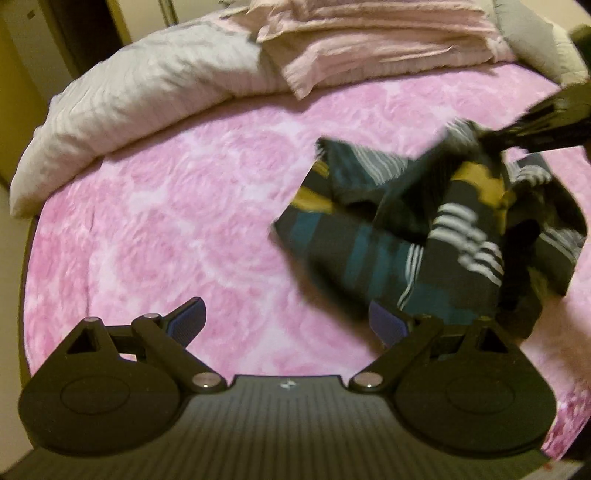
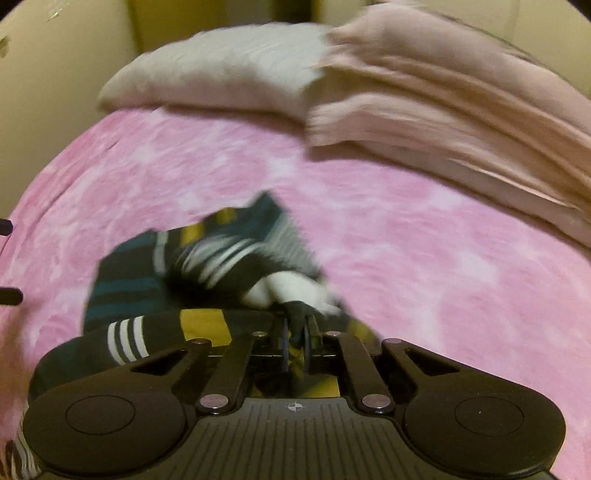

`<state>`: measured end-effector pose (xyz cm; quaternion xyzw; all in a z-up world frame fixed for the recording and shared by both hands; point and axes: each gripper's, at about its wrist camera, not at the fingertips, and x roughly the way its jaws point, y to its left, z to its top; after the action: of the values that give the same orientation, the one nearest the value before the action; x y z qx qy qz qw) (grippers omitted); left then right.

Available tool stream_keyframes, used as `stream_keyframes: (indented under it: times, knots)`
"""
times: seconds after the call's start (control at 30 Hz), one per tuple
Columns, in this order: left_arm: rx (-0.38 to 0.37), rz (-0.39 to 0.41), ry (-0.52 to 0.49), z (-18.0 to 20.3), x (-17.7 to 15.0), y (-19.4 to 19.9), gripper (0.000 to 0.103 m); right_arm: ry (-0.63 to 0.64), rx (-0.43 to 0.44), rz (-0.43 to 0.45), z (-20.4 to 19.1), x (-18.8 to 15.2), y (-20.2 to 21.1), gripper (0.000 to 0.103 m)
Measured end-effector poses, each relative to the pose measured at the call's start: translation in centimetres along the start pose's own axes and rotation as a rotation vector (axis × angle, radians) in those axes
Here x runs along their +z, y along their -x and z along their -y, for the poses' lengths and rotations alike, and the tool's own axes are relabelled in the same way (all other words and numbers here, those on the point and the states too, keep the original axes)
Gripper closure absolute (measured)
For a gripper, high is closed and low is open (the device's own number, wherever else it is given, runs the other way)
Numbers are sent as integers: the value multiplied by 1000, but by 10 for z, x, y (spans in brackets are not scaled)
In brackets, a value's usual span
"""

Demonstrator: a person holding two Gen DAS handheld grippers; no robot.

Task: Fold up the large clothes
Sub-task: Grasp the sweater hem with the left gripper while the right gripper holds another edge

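A dark striped garment [image 1: 424,221] with teal, yellow and white bands lies bunched on the pink bed cover [image 1: 166,221], right of centre in the left wrist view. My left gripper [image 1: 288,325] is open, with its blue-padded fingers [image 1: 192,321] spread wide just above the cover; the right finger sits at the garment's near edge. My right gripper [image 2: 295,343] is shut on a fold of the garment [image 2: 155,280] and lifts it; it shows as a black shape [image 1: 546,122] at the upper right of the left wrist view. Motion blur softens the cloth.
A grey-white pillow [image 1: 140,99] and a stack of folded pale pink bedding [image 1: 369,44] lie at the far side of the bed. Bare pink cover [image 2: 424,258] stretches left of the garment. A wall and dark door frame [image 1: 85,33] stand beyond the bed.
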<state>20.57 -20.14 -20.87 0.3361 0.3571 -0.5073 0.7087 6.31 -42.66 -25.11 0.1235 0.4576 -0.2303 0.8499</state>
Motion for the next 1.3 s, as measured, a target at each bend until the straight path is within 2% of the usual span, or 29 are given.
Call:
stream_keyframes:
  times: [0.17, 0.33, 0.57, 0.73, 0.77, 0.83, 0.9, 0.93, 1.03, 1.13, 1.2, 1.3]
  knots:
    - [-56, 69, -71, 17, 34, 1, 10, -109, -172, 13, 74, -33, 69, 101]
    - [-115, 113, -209, 57, 69, -14, 10, -223, -293, -33, 132, -70, 93, 100]
    - [-166, 183, -532, 126, 107, -58, 13, -319, -259, -59, 149, -100, 84, 100]
    - [-193, 159, -632, 149, 140, -110, 16, -360, -259, -63, 158, -104, 82, 97]
    - [-187, 139, -633, 149, 146, -121, 17, -370, -277, -70, 161, -105, 83, 94]
    - [-156, 116, -621, 143, 154, -135, 18, -396, -286, -68, 165, -105, 85, 80]
    - [-121, 82, -583, 127, 159, -147, 18, -443, -256, -53, 170, -104, 88, 49]
    - [-102, 60, -555, 117, 160, -154, 18, -458, -242, -48, 170, -103, 89, 45]
    - [-60, -8, -452, 84, 160, -175, 18, -482, -184, -36, 168, -98, 82, 43]
    - [-68, -39, -360, 62, 162, -197, 22, -542, -153, -15, 174, -91, 66, 43]
    - [-73, -41, -319, 53, 162, -211, 23, -554, -169, 2, 181, -86, 53, 42]
    - [-71, -62, -279, 49, 164, -239, 34, -560, -204, -27, 195, -81, 25, 42]
